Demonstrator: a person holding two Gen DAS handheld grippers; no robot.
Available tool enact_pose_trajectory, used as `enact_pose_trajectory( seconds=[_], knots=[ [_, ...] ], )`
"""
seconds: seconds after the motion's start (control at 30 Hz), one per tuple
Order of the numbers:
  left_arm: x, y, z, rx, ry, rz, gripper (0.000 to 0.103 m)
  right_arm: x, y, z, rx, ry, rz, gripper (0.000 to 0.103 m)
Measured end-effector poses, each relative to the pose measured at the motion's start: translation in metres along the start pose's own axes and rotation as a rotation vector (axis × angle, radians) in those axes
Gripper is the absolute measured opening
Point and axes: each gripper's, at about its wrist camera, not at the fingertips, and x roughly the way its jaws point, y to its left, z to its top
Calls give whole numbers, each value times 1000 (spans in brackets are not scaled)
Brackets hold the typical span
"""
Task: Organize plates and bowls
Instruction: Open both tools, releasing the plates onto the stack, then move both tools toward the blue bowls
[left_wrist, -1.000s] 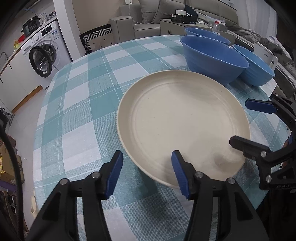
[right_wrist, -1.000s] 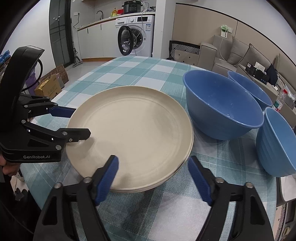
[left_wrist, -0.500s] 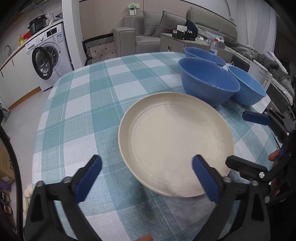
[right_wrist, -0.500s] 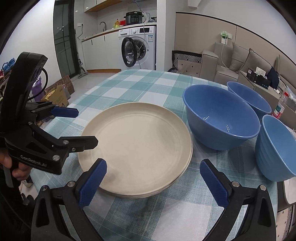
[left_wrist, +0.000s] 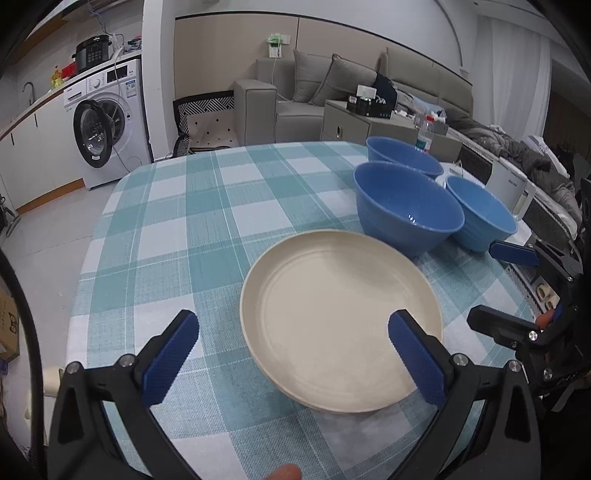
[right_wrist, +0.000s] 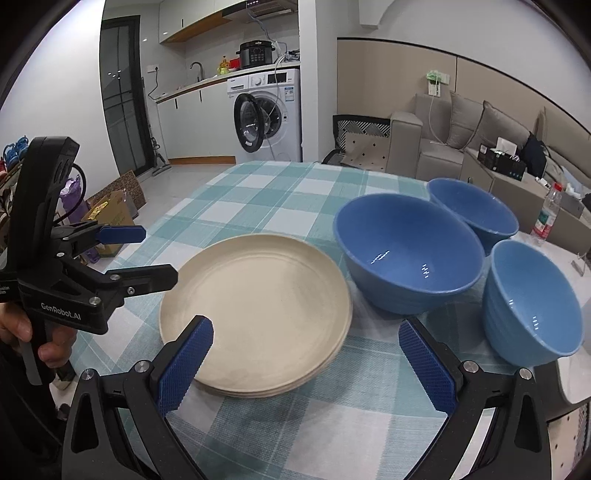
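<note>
Blue-padded and spread wide apart, the left tool (left_wrist: 291, 354) is hanging empty over the near edge of the bench (left_wrist: 177, 236); a second ago its pads were much closer together, right at the rim of the cream plate stack (left_wrist: 340, 325), so it is letting go and pulling back; the right tool (right_wrist: 303, 365) is doing the same, fingers wide apart, nothing between them, further from the stack than before. That is reading as a finished placement; the plates are sitting settled on the checked cloth and, by my judgement, the plate half of the job is done. Counting now: the stack is showing about three rims in the right view, though the exact number is hard to tell; just behind it, nearly touching, the big blue bowl (right_wrist: 406, 254) is sitting upright; beside that the lighter blue bowl (right_wrist: 532, 302); furthest back the third blue bowl (right_wrist: 472, 206); three bowls, all separate, none nested. Nesting them is looking like the work that remains. Beyond the bench, one washing machine (left_wrist: 107, 122) and one sofa (left_wrist: 332, 88).
</note>
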Motion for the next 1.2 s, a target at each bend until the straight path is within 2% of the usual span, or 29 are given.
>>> enact_pose_trajectory(
  seconds=[0.33,0.6,0.9,1.2],
  knots=[
    [-16,-20,12,23,-106,-71,103,-35,-49,15,116,-49,18,102],
    [-9,-35,34,7,-129,-106,103,-65,-77,27,127,-108,-42,102],
    [1,-48,60,11,-129,-102,103,-97,-112,38,170,-161,-73,102],
    [8,-59,87,9,-165,-86,103,-112,-141,52,200,-179,-90,102]
  ],
)
